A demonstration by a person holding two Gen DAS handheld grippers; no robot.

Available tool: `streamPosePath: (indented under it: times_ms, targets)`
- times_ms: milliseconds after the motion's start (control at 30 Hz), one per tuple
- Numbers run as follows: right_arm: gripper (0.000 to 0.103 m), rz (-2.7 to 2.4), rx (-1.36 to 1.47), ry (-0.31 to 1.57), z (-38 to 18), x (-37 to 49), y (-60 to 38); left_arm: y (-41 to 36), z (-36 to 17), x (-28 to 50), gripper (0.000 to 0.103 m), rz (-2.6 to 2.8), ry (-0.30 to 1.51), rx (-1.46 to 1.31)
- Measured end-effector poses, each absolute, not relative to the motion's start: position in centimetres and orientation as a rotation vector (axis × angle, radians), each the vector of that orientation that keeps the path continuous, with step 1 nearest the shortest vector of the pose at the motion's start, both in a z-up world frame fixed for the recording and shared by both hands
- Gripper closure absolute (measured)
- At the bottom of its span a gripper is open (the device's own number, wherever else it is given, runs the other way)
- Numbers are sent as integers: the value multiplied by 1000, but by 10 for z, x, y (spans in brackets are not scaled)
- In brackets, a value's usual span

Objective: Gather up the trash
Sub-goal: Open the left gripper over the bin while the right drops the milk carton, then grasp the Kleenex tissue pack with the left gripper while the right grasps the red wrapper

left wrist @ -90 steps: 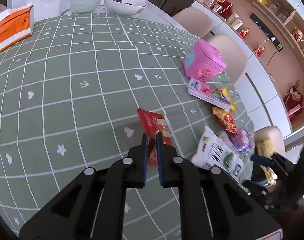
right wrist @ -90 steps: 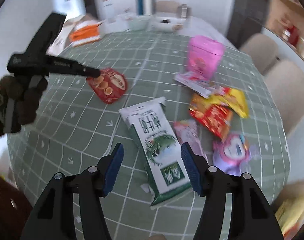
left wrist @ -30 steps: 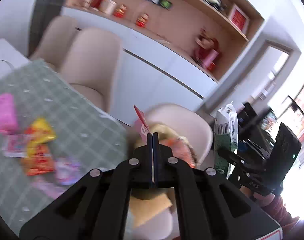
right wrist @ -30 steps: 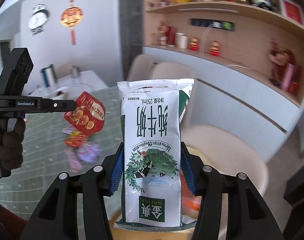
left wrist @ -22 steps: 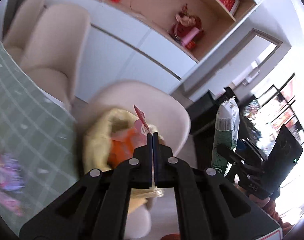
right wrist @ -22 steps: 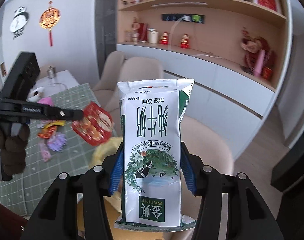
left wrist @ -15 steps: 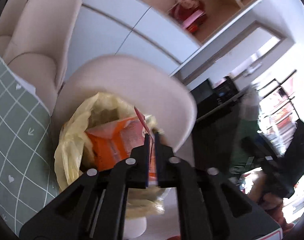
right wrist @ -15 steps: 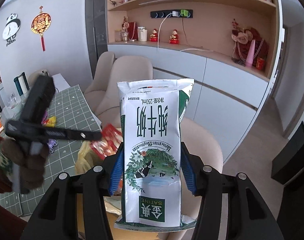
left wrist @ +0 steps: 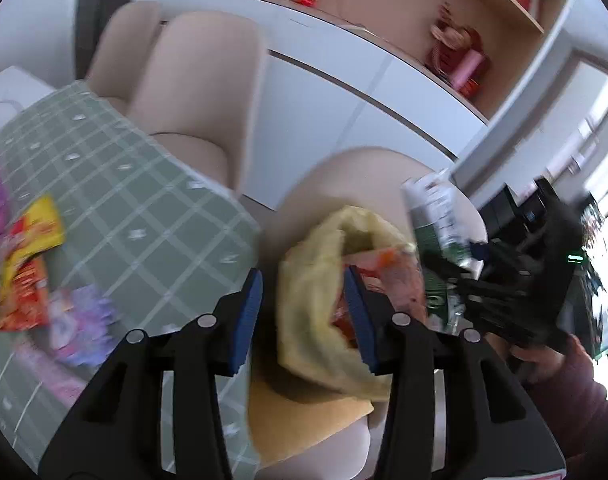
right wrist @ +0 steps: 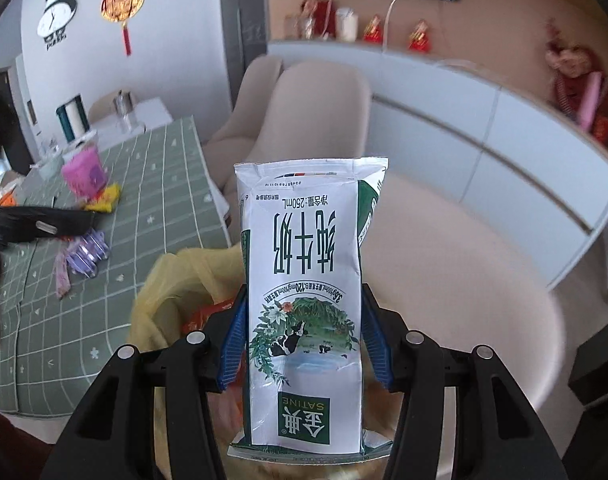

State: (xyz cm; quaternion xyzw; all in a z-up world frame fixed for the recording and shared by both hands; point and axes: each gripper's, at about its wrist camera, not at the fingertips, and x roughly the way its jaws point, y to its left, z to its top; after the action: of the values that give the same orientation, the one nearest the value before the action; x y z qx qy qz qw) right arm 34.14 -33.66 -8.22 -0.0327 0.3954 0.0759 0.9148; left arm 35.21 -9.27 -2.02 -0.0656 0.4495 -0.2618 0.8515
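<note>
Crinkly yellow plastic bag (left wrist: 315,320); left tool (left wrist: 304,312) just opening, empty; right tool (right wrist: 302,336) clamps flattened milk carton (right wrist: 304,300).

The trash bag (left wrist: 315,312) sits on a chair (left wrist: 383,172) just beside the table (left wrist: 144,208), wrappers (left wrist: 28,264) lying on the table.

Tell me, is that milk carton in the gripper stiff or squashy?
Probably squashy and light: the milk carton looks flattened and creased, likely empty. The right gripper clamps its sides, and it stands upright, so it seems stiff enough to hold shape.

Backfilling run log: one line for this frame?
left gripper: open, empty | right gripper: holding white-green milk carton | over yellow plastic trash bag
</note>
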Motion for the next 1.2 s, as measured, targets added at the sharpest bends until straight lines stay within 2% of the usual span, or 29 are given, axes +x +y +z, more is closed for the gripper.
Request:
streamPosePath:
  times_ms: [233,500,600,700,967,1200]
  targets:
    - [54,201,-113,1035,-148,367,-316,-27,-22,343,62,-423,954,-217]
    - [54,174,-46,1104,-155,362,-320,13,-45,336,62,-363,1003,-271]
    - [52,149,3,1077,-146,355,-323,20,-50,333,58,-360,1010,-284]
    - [44,135,34,1033,-133,345,-322,31,-53,330,57,-359,1007,-293]
    - [44,112,12,888,-83,308,-293,62,-53,321,57,-344,984,-284]
    - [44,198,24,734,-49,291,-235,120,-63,313,57,-284,958,-303]
